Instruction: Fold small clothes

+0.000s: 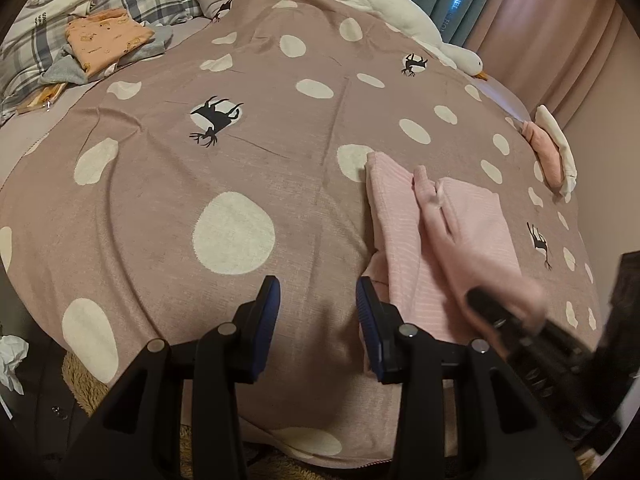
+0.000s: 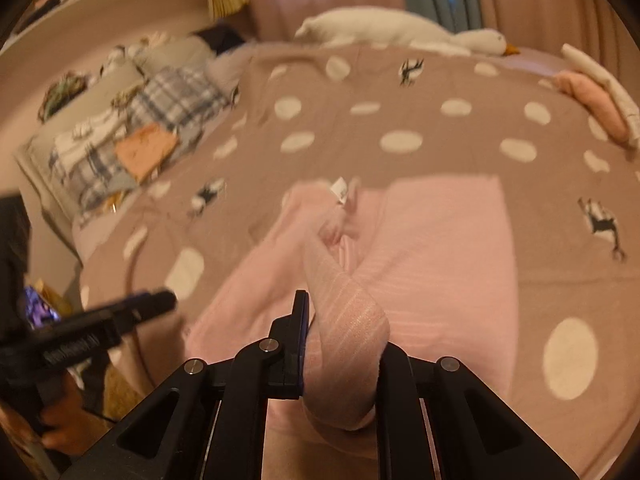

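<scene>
Where ribbed, soft pink garment (image 2: 440, 248)

A pale pink ribbed garment (image 1: 404, 216) lies mostly flat on the bed, near its front edge. One long strip of it, a sleeve or leg (image 2: 344, 320), is lifted off the rest and twisted, running up from the middle of the cloth. A small white label (image 2: 340, 190) shows at its far edge. The flat part looks smooth and roughly squared off.
</scene>
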